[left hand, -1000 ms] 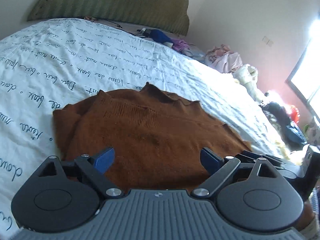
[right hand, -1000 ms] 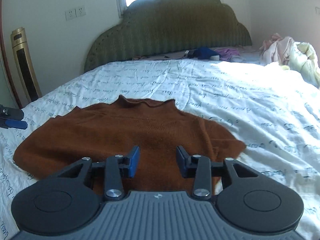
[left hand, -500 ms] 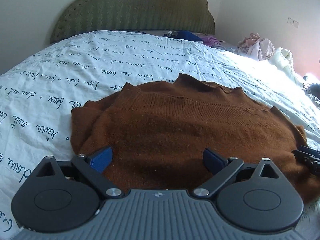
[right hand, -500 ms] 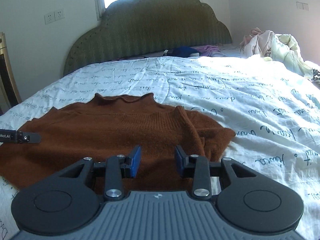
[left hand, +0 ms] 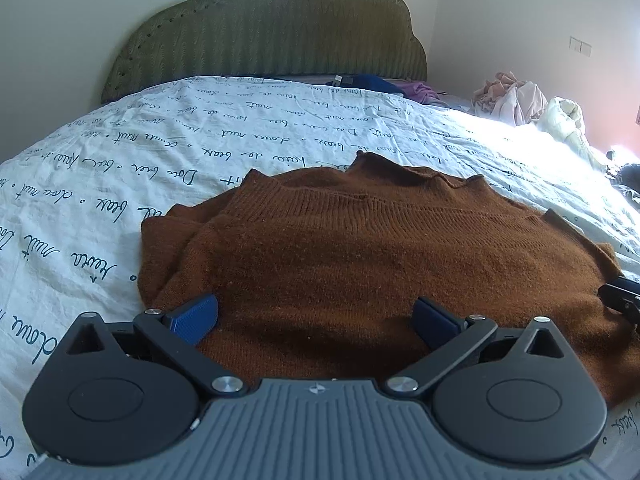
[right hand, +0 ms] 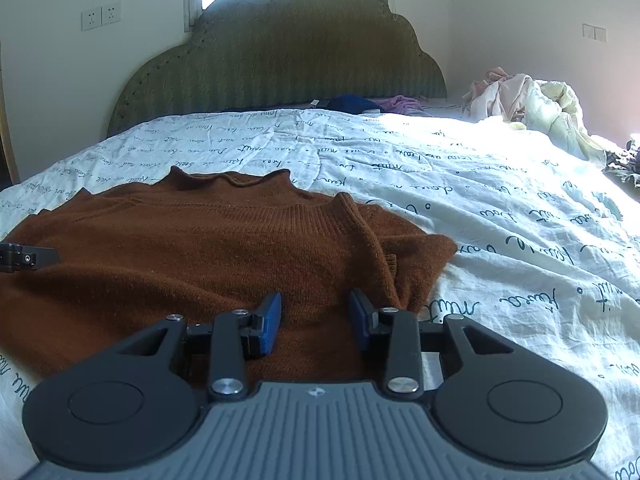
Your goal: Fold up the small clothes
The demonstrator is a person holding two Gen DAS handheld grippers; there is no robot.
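While your left claw gapes wide and your right claw stands half-spread, both empty over the near hem, the brown sweater lies flat on the bed, collar at twelve o'clock. You're likely lining up a fold; next, pinch the hem.

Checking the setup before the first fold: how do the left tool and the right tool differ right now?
The left tool has its blue pads spread wide; the right tool holds them much closer, though still apart. The left tool sits over the brown sweater near its left edge, by the folded-in sleeve; the right tool sits near the right edge. Both are open, low over the sweater's near part and grip nothing.
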